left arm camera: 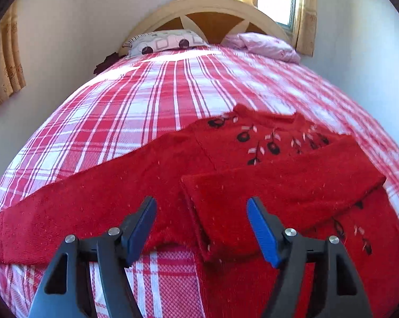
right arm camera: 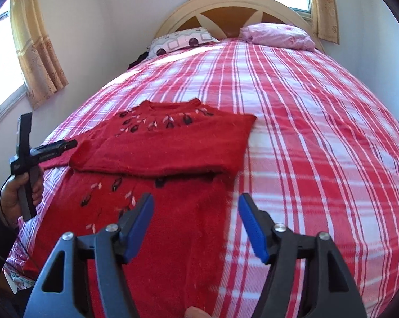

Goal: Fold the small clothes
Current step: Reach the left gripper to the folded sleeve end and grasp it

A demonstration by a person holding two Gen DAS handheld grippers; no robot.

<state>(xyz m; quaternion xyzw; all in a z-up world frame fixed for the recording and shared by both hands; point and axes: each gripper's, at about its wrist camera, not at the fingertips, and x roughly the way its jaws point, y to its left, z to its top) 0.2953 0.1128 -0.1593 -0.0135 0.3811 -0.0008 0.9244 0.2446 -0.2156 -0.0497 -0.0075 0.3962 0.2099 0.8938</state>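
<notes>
A red knit sweater [left arm camera: 252, 185] with black and white embroidered flowers lies flat on the bed. Its right sleeve [left arm camera: 284, 185] is folded across the body; its left sleeve [left arm camera: 80, 206] stretches out to the left. My left gripper [left arm camera: 202, 212] is open and empty, above the folded sleeve's cuff and the sweater's side. In the right wrist view the sweater [right arm camera: 167, 145] lies left of centre. My right gripper [right arm camera: 195, 212] is open and empty over its lower right edge. The left gripper [right arm camera: 51, 151] shows at the far left, held by a hand.
The bed has a red and white plaid cover [right arm camera: 318, 145]. Two pillows [left arm camera: 165, 41] [left arm camera: 268, 45] lie by the wooden headboard [left arm camera: 212, 16]. Walls flank the bed, with curtained windows [right arm camera: 35, 42] on the left and behind the headboard.
</notes>
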